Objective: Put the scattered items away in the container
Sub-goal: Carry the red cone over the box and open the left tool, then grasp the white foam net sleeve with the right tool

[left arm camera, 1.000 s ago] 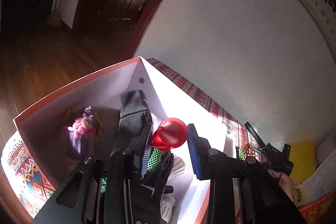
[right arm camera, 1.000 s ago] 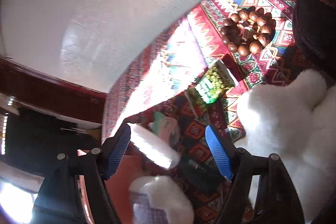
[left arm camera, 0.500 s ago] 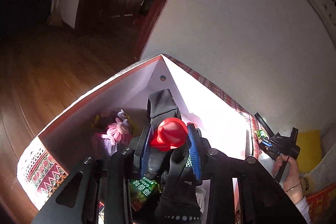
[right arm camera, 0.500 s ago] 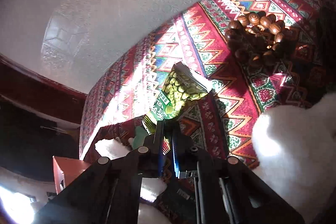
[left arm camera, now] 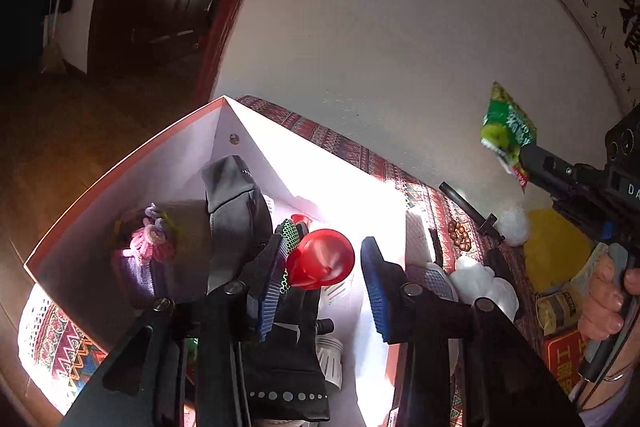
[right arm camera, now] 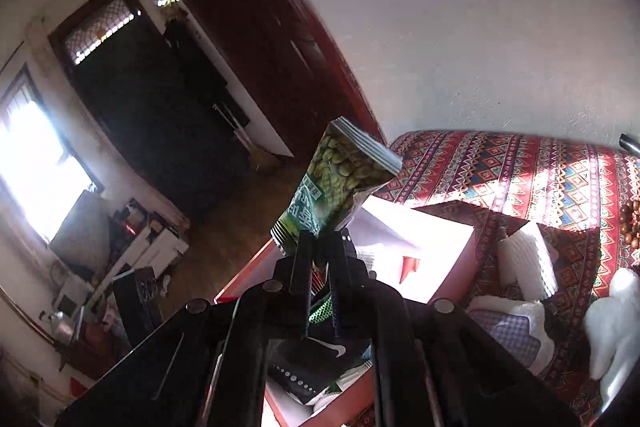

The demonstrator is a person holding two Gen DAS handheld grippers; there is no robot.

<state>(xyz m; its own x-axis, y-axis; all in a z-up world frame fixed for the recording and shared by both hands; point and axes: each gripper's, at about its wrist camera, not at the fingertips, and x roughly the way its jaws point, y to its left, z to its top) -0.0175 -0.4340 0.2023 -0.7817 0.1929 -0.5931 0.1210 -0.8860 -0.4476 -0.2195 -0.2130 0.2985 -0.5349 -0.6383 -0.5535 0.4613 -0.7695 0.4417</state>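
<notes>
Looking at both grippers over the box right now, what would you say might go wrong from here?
1. The right gripper pinches only the bottom corner of the green snack packet, so the packet may twist or slip out before it is over the box.
2. The left gripper has its jaws opening around the red funnel; the funnel could roll off the black glove beneath.
3. Both grippers converge on the box and might collide.

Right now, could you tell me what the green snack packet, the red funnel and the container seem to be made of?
Green snack packet: likely thin printed plastic film, glossy, with crimped sealed ends. Red funnel: probably translucent plastic, since light glows through it and it shines. Container: seemingly cardboard, with flat matt white walls, a reddish outside and a small rivet near its corner.
</notes>
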